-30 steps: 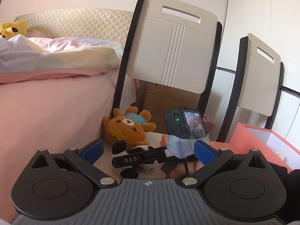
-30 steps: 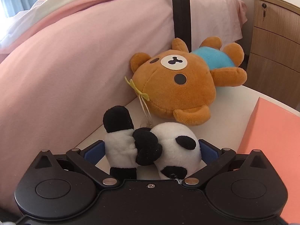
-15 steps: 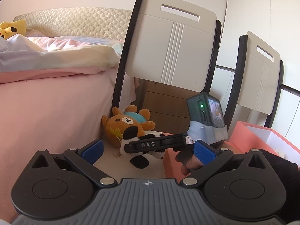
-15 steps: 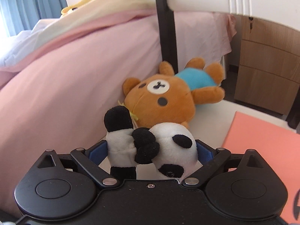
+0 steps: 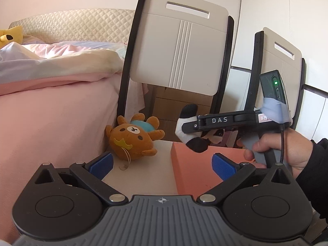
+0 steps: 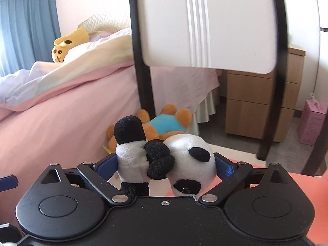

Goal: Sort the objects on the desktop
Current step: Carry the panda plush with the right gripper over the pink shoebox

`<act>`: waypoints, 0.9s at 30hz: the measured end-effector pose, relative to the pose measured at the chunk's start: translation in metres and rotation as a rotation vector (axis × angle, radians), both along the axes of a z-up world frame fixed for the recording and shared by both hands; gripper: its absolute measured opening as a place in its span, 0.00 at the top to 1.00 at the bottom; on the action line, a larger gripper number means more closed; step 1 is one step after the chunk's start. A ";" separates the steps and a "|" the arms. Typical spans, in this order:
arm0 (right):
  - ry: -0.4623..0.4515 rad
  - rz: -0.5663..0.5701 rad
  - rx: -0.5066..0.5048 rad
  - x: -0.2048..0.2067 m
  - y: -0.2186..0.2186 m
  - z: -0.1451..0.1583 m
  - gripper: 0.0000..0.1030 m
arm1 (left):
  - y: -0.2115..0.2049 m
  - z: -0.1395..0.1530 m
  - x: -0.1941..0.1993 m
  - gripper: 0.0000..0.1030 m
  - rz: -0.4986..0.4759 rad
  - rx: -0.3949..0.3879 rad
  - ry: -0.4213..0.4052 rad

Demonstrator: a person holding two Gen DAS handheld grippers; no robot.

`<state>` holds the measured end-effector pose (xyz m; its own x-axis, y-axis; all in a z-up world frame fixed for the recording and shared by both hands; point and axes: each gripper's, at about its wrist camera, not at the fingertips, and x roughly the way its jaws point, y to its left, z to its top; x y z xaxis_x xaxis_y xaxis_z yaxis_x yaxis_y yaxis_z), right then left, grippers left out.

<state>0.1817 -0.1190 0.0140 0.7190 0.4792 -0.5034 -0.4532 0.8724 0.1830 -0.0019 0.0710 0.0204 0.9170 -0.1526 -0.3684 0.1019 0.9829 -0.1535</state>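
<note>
panda: fuzzy plush | box: matt | fingers: matt blue

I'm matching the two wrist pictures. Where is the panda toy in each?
Left wrist: the panda toy is right of centre, lifted above the pink box.
Right wrist: bottom centre, between the gripper's fingers.
Shared landmark: the brown bear toy on the table.

brown bear half hidden behind panda, chair blurred
</note>
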 end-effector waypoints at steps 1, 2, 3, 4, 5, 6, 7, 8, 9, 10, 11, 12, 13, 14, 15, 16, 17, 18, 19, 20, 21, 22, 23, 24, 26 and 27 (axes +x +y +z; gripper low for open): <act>-0.007 -0.009 0.002 -0.002 -0.006 0.003 0.07 | -0.002 0.000 0.000 0.00 -0.003 0.002 0.000; -0.014 -0.018 0.005 -0.003 -0.012 0.006 0.07 | -0.003 0.000 0.000 0.00 -0.006 0.004 0.000; -0.022 -0.027 0.007 -0.005 -0.017 0.009 0.07 | -0.005 0.001 -0.001 0.00 -0.009 0.005 0.000; -0.032 -0.036 0.011 -0.007 -0.023 0.012 0.07 | -0.007 0.001 0.000 0.00 -0.012 0.004 0.001; -0.041 -0.045 0.014 -0.010 -0.029 0.016 0.07 | -0.008 0.001 -0.001 0.00 -0.015 0.002 0.002; -0.050 -0.053 0.016 -0.012 -0.035 0.019 0.07 | -0.010 0.001 -0.001 0.00 -0.019 0.000 0.003; -0.057 -0.061 0.018 -0.014 -0.040 0.022 0.07 | -0.012 0.002 0.000 0.00 -0.025 -0.004 0.004; -0.066 -0.071 0.019 -0.016 -0.046 0.025 0.07 | -0.014 0.002 0.000 0.00 -0.032 -0.005 0.004; -0.073 -0.082 0.019 -0.018 -0.053 0.028 0.07 | -0.016 0.002 0.000 0.00 -0.038 -0.007 0.004; -0.080 -0.094 0.021 -0.019 -0.059 0.030 0.07 | -0.019 0.002 0.000 0.00 -0.046 -0.007 0.004; -0.087 -0.106 0.022 -0.021 -0.065 0.033 0.07 | -0.023 0.002 0.000 0.00 -0.054 -0.007 0.005; -0.093 -0.118 0.025 -0.023 -0.072 0.035 0.07 | -0.026 0.002 0.001 0.00 -0.061 -0.007 0.005; -0.100 -0.132 0.028 -0.025 -0.079 0.037 0.07 | -0.030 0.002 0.001 0.00 -0.069 -0.007 0.005; -0.107 -0.147 0.029 -0.027 -0.087 0.040 0.07 | -0.034 0.002 0.001 0.00 -0.079 -0.007 0.005; -0.114 -0.160 0.031 -0.028 -0.094 0.042 0.07 | -0.039 0.002 0.002 0.00 -0.089 -0.007 0.006; -0.120 -0.176 0.033 -0.029 -0.101 0.044 0.07 | -0.044 0.002 0.002 0.00 -0.100 -0.007 0.006; -0.125 -0.192 0.035 -0.030 -0.108 0.046 0.07 | -0.049 0.001 0.003 0.00 -0.110 -0.007 0.007; -0.130 -0.207 0.035 -0.030 -0.116 0.048 0.07 | -0.054 0.001 0.004 0.00 -0.120 -0.007 0.007; -0.135 -0.222 0.036 -0.030 -0.124 0.049 0.07 | -0.059 0.001 0.004 0.00 -0.131 -0.008 0.008; -0.139 -0.239 0.034 -0.030 -0.132 0.051 0.07 | -0.063 0.001 0.005 0.00 -0.141 -0.008 0.008; -0.143 -0.258 0.030 -0.029 -0.140 0.052 0.07 | -0.068 0.000 0.006 0.00 -0.152 -0.008 0.009; -0.147 -0.277 0.026 -0.029 -0.148 0.053 0.07 | -0.073 0.000 0.006 0.00 -0.162 -0.008 0.009; -0.148 -0.296 0.024 -0.029 -0.157 0.053 0.07 | -0.078 0.000 0.007 0.00 -0.172 -0.008 0.010; -0.146 -0.314 0.023 -0.029 -0.165 0.052 0.07 | -0.083 0.000 0.007 0.00 -0.183 -0.008 0.010; -0.140 -0.348 0.022 -0.028 -0.182 0.050 0.07 | -0.093 -0.001 0.009 0.00 -0.203 -0.008 0.011; -0.137 -0.363 0.019 -0.028 -0.189 0.049 0.07 | -0.097 -0.001 0.009 0.00 -0.214 -0.009 0.012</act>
<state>0.1540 -0.3076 0.0631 0.9036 0.1896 -0.3842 -0.1372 0.9776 0.1599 0.0074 -0.0264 0.0193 0.8592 -0.3463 -0.3767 0.3060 0.9378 -0.1641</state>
